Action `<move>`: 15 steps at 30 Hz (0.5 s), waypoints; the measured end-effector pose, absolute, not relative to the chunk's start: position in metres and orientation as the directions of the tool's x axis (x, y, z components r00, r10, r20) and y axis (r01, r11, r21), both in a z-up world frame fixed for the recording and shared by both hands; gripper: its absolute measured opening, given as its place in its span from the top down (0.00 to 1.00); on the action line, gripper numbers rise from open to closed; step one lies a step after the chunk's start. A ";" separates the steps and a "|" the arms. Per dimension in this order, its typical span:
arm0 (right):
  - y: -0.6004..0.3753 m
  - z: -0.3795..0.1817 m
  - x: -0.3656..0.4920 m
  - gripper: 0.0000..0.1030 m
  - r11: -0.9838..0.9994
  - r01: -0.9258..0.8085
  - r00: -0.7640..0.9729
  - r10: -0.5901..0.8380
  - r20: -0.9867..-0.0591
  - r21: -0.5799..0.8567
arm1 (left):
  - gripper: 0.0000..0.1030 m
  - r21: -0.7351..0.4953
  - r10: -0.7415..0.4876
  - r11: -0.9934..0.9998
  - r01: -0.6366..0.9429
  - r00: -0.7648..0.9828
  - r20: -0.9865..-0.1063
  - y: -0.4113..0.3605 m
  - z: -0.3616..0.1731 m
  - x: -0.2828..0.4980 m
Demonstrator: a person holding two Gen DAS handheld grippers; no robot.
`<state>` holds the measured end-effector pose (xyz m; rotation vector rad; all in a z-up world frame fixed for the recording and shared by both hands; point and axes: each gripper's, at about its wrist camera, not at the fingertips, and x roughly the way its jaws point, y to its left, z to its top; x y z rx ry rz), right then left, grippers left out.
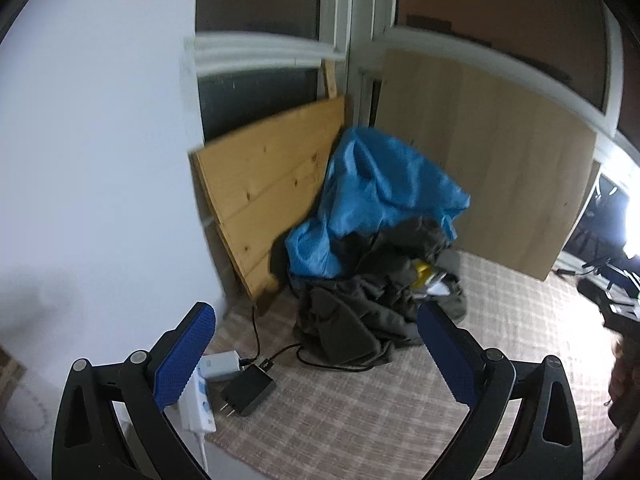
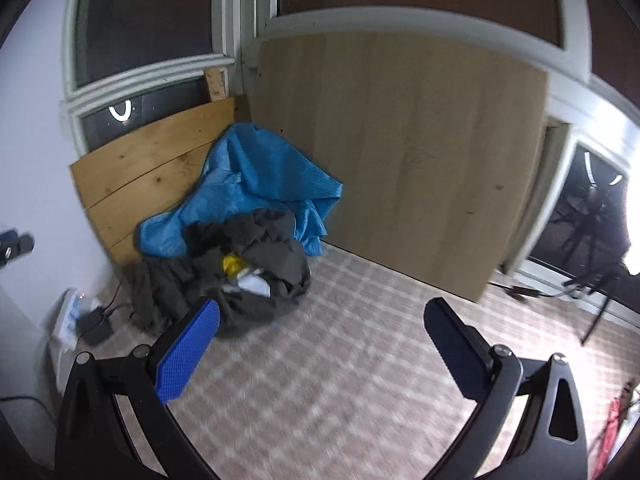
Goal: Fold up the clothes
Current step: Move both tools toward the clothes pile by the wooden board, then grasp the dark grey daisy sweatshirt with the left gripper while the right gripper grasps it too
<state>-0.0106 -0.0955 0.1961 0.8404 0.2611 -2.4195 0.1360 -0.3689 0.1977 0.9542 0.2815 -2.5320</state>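
A heap of clothes lies in the corner on the checked cloth surface: a dark grey garment [image 1: 360,312] in front, with a crumpled blue sheet [image 1: 376,184] behind it. A yellow item [image 1: 422,270] and a white item peek out of the heap. The same heap shows in the right wrist view, grey garment [image 2: 256,264] and blue sheet [image 2: 256,176]. My left gripper [image 1: 316,316] is open and empty, a short way in front of the heap. My right gripper [image 2: 322,312] is open and empty, to the right of the heap above the bare cloth.
A pine board [image 1: 264,188] and a large plywood panel [image 1: 492,160] lean against the windows behind the heap. A white power strip [image 1: 200,404], a black adapter [image 1: 248,388] and cables lie at the left by the white wall. A tripod [image 2: 600,292] stands far right.
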 end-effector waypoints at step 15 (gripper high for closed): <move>-0.301 0.068 -0.132 0.00 -0.636 0.744 -0.509 -0.341 -0.791 -0.204 | 0.02 0.049 -0.221 -0.950 0.310 -0.551 -0.804 -0.368 0.067 -0.045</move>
